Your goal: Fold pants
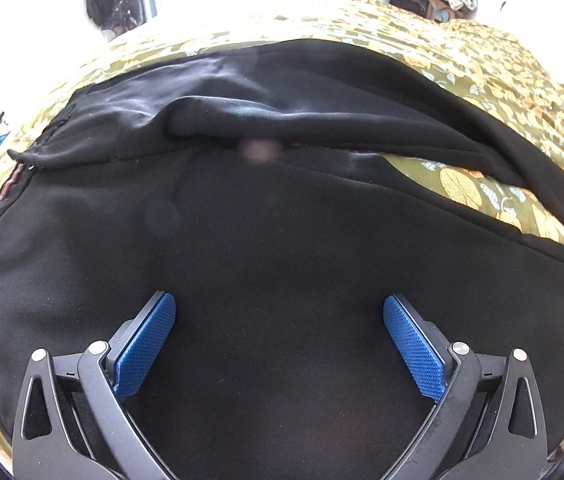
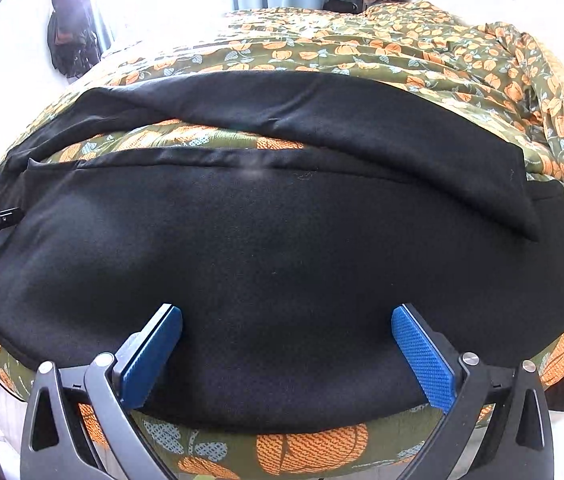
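A bed (image 2: 422,52) covered by an olive quilt with an orange pumpkin print carries the black pants (image 2: 282,248), spread flat across it. One leg lies directly beneath and ahead of both pairs of fingers; the other leg (image 2: 362,128) lies beyond it, with a strip of quilt showing between them. The left gripper (image 1: 280,320) hovers over the dark fabric, blue fingers (image 1: 148,344) wide apart, nothing between them. The right gripper (image 2: 287,330) stands likewise spread, its fingers (image 2: 422,360) over the leg's near edge.
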Demonstrator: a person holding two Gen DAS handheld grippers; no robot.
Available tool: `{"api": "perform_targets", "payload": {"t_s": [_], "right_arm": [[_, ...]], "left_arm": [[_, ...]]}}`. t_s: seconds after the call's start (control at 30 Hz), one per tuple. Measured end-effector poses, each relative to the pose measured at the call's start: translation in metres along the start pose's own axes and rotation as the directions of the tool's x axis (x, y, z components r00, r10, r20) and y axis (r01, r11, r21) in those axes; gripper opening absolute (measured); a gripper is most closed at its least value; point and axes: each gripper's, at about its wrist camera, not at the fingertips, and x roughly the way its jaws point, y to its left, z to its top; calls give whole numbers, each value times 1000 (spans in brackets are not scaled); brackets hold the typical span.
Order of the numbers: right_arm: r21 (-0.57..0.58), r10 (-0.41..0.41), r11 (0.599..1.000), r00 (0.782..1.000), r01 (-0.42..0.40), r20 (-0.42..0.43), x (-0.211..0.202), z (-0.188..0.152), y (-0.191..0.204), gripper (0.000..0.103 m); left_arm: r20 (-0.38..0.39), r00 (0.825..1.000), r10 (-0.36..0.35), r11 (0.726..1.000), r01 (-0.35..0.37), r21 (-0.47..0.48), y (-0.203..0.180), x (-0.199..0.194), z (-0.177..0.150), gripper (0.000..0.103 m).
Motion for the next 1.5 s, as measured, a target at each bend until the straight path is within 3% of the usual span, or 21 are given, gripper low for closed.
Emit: {"api": "perform_targets", "payload": {"t_s": [0.37,0.6,0.67,0.73,0.83,0.9,0.97,1.0,1.1,1.2,1.3,1.4,1.5], "right_arm": [[-23,7,1000,998,-5,56,-2,-7,0,103],[-83,6,997,1000,-4,18,-8,2,-1,103],[-74,-55,995,995,61,82,-24,9,-7,103],[-14,-72,997,972,77,222,-54,13,-22,103],[103,-51,994,942,18,332,-80,15,-45,103],[175,16,982,944,-78,331,-79,17,-59,103],[236,145,947,947,-216,286,-62,22,-69,103],[264,207,923,940,-280,272,-53,24,-73,103],[393,324,820,904,-416,280,-29,28,-96,102],[537,288,746,918,-393,273,-8,32,-128,100],[657,227,650,923,-382,311,-4,30,-159,92],[715,220,592,928,-372,301,5,35,-174,86],[752,193,581,950,-311,244,12,37,-180,59]], "left_arm": [[-5,1000,24,1000,-24,17,-3,0,1,103],[-54,998,39,999,-39,-1,-6,-7,8,102],[-54,999,-5,1000,3,-30,-4,-16,14,102],[-14,1000,-28,998,27,-55,-1,-26,21,102],[39,999,-30,997,32,-72,5,-29,34,102],[38,999,-24,997,26,-73,8,-18,38,102],[10,1000,-19,997,19,-70,11,-2,37,102],[-19,1000,-14,998,13,-61,11,10,33,102],[30,999,10,999,-9,-35,6,12,26,103],[46,999,7,999,-6,-36,7,11,23,103],[61,998,4,999,-2,-38,8,11,20,103],[74,997,17,999,-14,-32,7,12,18,103],[78,997,19,999,-16,-31,6,13,18,103]]}}
